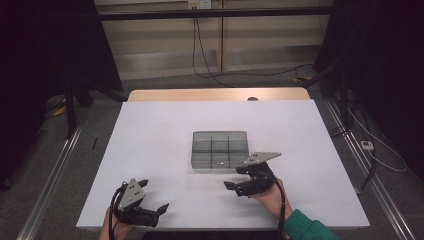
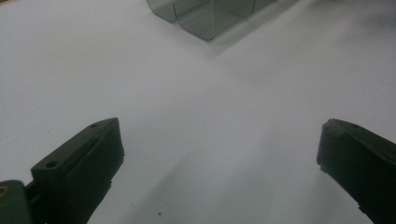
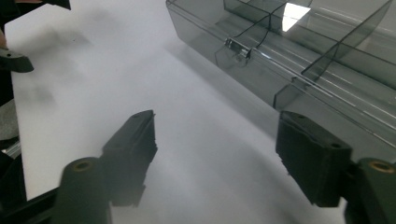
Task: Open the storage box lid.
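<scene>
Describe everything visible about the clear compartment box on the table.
The compartment box is smoky translucent plastic, rectangular with rounded corners, split by dividers into a grid of compartments that look empty. A small metal latch sits on its near long wall. It lies flat on the white table, right of centre. The right tool is near its front-right corner, jaws open, not touching.

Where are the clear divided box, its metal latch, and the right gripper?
clear divided box [image 1: 220, 148]: high view, on a divider inside the box.
metal latch [image 3: 237, 47]: right gripper view, on the clasp at the box's front wall.
right gripper [image 1: 234, 178]: high view, midway between its open fingertips.
</scene>
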Available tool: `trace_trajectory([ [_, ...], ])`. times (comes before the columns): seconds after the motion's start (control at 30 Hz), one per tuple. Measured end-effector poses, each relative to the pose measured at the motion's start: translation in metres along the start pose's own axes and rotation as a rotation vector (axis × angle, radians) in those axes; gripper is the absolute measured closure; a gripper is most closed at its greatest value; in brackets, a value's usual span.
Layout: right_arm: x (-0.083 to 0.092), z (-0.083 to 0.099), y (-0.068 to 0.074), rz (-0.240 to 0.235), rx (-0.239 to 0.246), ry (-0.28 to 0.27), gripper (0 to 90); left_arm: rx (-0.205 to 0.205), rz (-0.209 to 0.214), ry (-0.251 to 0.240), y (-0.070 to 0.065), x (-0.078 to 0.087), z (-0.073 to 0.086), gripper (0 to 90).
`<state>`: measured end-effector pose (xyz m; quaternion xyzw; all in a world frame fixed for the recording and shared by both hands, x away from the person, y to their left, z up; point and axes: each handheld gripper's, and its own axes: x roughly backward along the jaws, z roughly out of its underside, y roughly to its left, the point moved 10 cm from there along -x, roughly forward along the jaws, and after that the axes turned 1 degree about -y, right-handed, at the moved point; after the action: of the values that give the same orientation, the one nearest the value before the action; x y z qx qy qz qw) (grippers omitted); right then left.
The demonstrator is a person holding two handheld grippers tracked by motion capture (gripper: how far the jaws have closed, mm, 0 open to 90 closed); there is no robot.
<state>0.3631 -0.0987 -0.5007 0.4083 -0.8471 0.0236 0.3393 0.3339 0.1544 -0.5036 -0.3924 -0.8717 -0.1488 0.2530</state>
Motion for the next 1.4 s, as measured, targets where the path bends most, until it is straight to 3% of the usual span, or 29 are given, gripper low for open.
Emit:
trace_trajectory([
  [0.17, -0.007, -0.002, -0.003, 0.026, -0.021, -0.009, 48.7, 0.015, -0.003, -0.011, 0.001, -0.001, -0.001, 0.5],
  [0.37, -0.015, -0.007, -0.005, 0.040, -0.049, -0.028, 62.2, -0.002, -0.005, 0.004, 0.002, 0.000, 0.000, 0.4],
  [0.53, -0.024, -0.010, -0.004, 0.052, -0.066, -0.032, 70.7, 0.011, -0.003, -0.008, 0.001, -0.001, -0.001, 0.5],
  [0.9, -0.031, -0.012, -0.011, 0.098, -0.114, -0.041, 82.1, 0.013, 0.000, -0.008, 0.001, -0.002, -0.001, 0.5],
  [1.4, -0.033, -0.014, -0.011, 0.087, -0.106, -0.062, 85.9, 0.009, 0.000, 0.002, 0.001, -0.002, 0.000, 0.5],
])
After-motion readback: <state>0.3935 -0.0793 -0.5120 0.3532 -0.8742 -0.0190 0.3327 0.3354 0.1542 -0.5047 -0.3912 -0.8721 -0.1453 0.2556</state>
